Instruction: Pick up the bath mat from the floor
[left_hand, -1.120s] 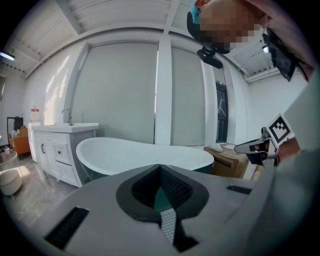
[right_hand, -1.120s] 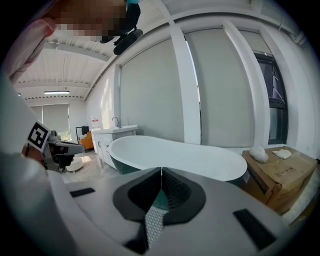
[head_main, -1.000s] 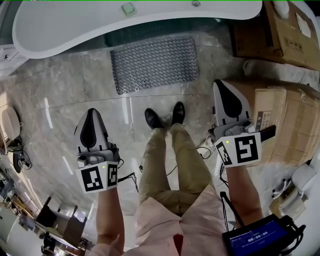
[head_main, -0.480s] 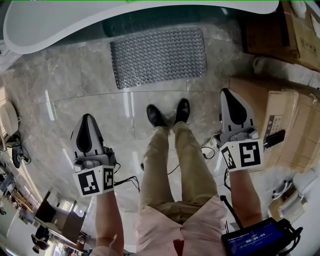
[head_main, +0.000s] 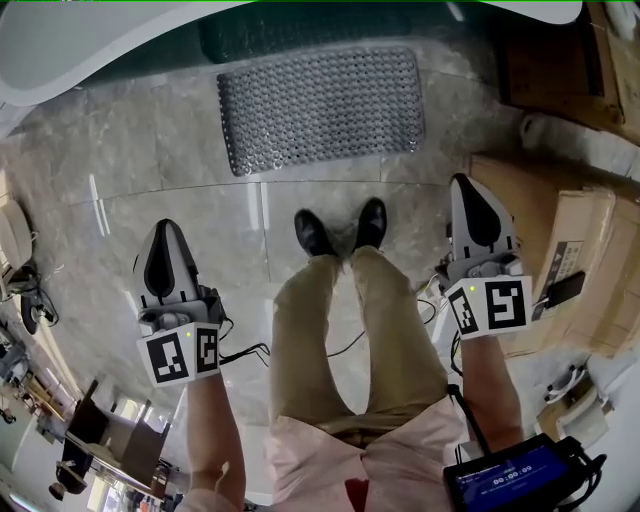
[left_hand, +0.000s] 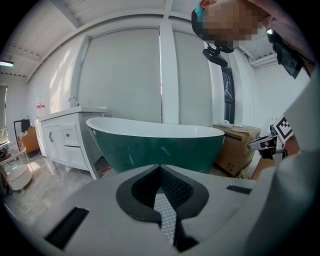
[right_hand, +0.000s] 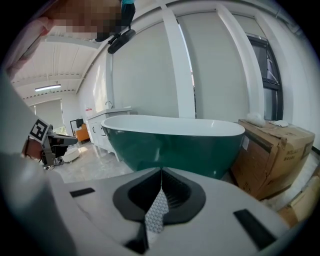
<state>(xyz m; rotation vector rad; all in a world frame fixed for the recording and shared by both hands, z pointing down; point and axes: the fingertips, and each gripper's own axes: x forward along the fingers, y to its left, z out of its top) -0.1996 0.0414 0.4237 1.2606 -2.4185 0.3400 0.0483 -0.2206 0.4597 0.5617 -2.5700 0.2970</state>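
The grey bath mat (head_main: 320, 108), studded with small holes, lies flat on the marble floor in front of the green tub (head_main: 90, 50). My left gripper (head_main: 165, 228) hangs left of the person's legs, shut and holding nothing, well short of the mat. My right gripper (head_main: 468, 182) hangs right of the legs, also shut and holding nothing, off the mat's right end. In the left gripper view the shut jaws (left_hand: 160, 169) point at the tub (left_hand: 155, 145). In the right gripper view the shut jaws (right_hand: 161, 172) also face the tub (right_hand: 175, 140).
Cardboard boxes (head_main: 560, 240) stand along the right, close beside my right gripper. The person's black shoes (head_main: 340, 228) stand between the grippers, just short of the mat. A white cabinet (left_hand: 65, 137) stands left of the tub. Cables trail on the floor near the legs.
Both grippers have sunk toward the floor and stayed shut. The mat shows larger and lower in the head view.
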